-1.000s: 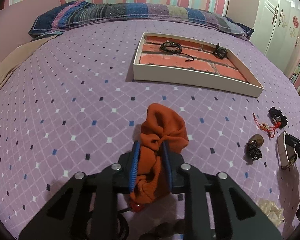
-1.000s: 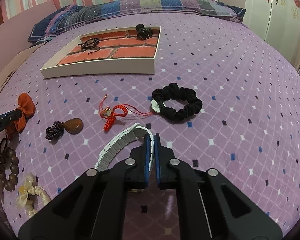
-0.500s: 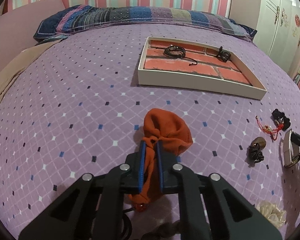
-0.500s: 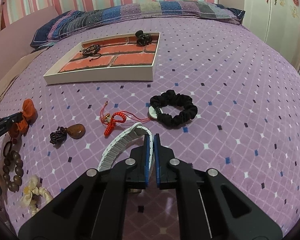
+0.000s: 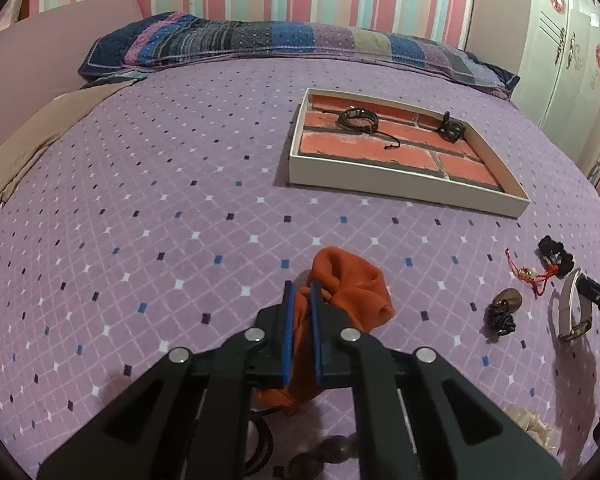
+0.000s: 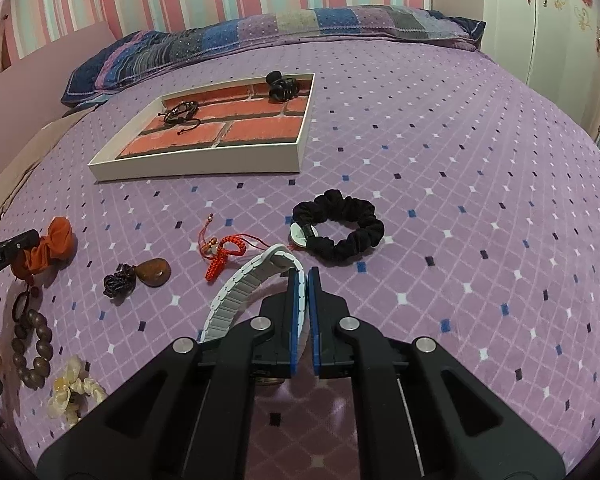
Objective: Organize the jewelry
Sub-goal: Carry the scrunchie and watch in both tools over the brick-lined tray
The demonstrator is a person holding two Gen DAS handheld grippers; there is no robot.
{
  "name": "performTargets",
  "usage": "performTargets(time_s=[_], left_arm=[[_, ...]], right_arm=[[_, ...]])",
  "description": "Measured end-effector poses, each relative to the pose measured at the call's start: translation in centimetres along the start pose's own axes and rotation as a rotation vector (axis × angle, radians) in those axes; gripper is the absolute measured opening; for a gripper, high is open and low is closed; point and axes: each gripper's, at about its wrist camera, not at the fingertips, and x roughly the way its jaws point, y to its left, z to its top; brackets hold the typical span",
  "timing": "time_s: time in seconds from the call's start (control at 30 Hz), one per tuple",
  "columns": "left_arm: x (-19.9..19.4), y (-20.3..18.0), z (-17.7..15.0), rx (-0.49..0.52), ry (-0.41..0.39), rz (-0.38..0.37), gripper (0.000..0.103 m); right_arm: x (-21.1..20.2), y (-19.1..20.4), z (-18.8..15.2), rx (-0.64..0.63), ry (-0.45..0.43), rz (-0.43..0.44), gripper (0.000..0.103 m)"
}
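Scrunchie point(image 5: 348, 292), orange, on the bedspread short of the tray point(image 5: 400, 184), is pinched by the left gripper point(image 5: 302, 292) while the right gripper point(image 6: 303, 280) clamps the watch point(image 6: 252, 284); loose fabric could slip free during the carry.

Beside the matt card tray point(image 6: 196, 166) with its rough brick-print floor: a soft orange cloth scrunchie point(image 5: 350, 284), glossy brown wooden beads point(image 6: 32, 346), a smooth white segmented watch strap point(image 6: 246, 286).
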Motion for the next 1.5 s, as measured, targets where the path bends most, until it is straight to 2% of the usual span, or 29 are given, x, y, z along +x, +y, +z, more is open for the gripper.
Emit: performTargets(time_s=[0.2, 0.5, 0.67, 0.87, 1.1, 1.23, 1.33, 1.5], left_arm=[[-1.5, 0.3, 0.6, -0.026, -0.035, -0.015, 0.008], [-3.2, -1.6, 1.8, 0.003, -0.065, -0.018, 0.008], [-3.6, -2.7, 3.8, 0.012, -0.083, -0.023, 0.008], [-2.8, -3.9, 7.6, 0.034, -0.118, -0.029, 0.008], [1.4, -4.7, 12.9, 0.032, -0.140, -0.027, 0.008], [5.2, -4.8, 16.1, 0.024, -0.117, -0.027, 0.008], [8.5, -4.7, 18.6, 0.009, -0.102, -0.018, 0.008], [13.2, -4.3, 20.8, -0.019, -0.051, -0.023, 0.008]], right_arm=[[-0.1, -0.3, 0.2, 0.010, -0.001, 0.007, 0.006], [-1.0, -0.7, 1.4, 0.021, -0.027, 0.003, 0.006], [-1.3, -0.9, 2.5, 0.015, -0.037, -0.016, 0.006], [-0.8, 0.3, 6.2, -0.010, -0.061, -0.020, 0.006], [2.5, 2.7, 13.5, -0.026, -0.100, -0.013, 0.006], [6.5, 4.2, 17.8, -0.039, -0.096, -0.029, 0.006], [9.7, 4.8, 20.1, -0.049, -0.077, -0.048, 0.006], [14.3, 5.1, 22.1, -0.056, -0.046, -0.077, 0.006]])
